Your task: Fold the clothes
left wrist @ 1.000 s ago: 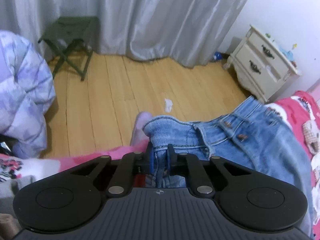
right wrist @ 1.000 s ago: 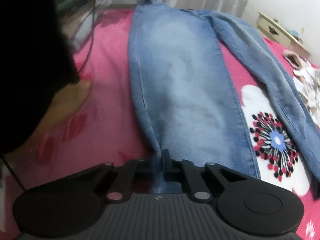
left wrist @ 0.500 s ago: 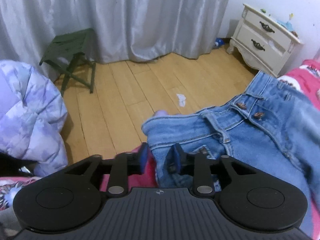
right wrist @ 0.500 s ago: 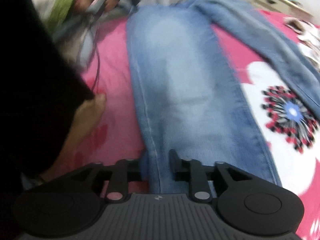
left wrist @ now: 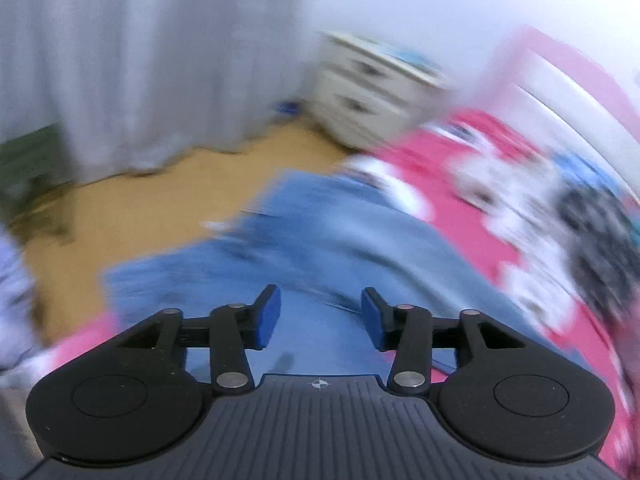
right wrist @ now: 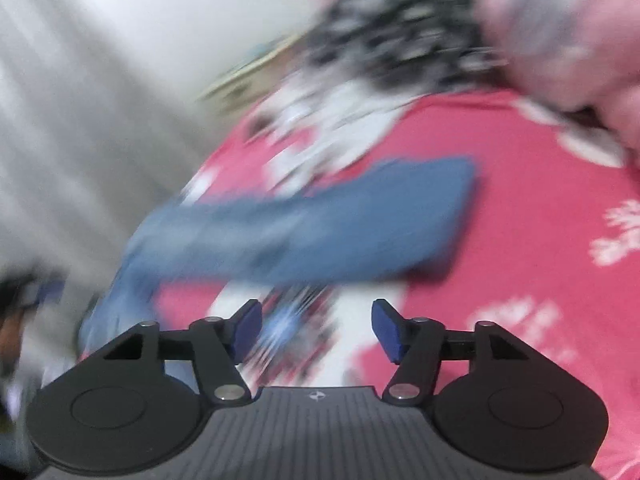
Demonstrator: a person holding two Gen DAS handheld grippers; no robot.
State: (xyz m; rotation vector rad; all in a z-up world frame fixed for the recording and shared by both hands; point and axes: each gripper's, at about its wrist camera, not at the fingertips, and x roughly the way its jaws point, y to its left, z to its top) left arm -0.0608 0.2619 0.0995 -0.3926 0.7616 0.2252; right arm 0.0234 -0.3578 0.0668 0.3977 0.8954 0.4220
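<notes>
Right now, view quality: both wrist cameras are heavily smeared by motion, so I read only the coarse shapes.
Left tool [left wrist: 320, 318]: released, its 2 blue pads standing apart and the jaws opening; nothing is pinched between them, and I see denim only below, in the gap.
Right tool [right wrist: 316, 330]: released as well, jaws opening wider than the left pair; nothing sits between the pads, only the bed's flower print beneath.
Jeans [left wrist: 340, 248]: in the left view I see them spread flat on the bed, filling the middle of the picture, with one end near the bed's edge by the floor.
Jeans, right view: a long blue band of denim lies across the picture above the tool, apart from its pads; its square end points right, the other end bends down on the left.
Bed cover [right wrist: 520, 208]: pink with white and dark flower patterns; it carries the jeans.
Other clothes [right wrist: 392, 40]: a black-and-white patterned heap lies at the far side of the bed, well apart from the jeans.
Nightstand [left wrist: 368, 92]: cream, with drawers, beside the bed against the wall.
Curtain [left wrist: 140, 60]: pale grey, hanging to the wooden floor [left wrist: 132, 216].
</notes>
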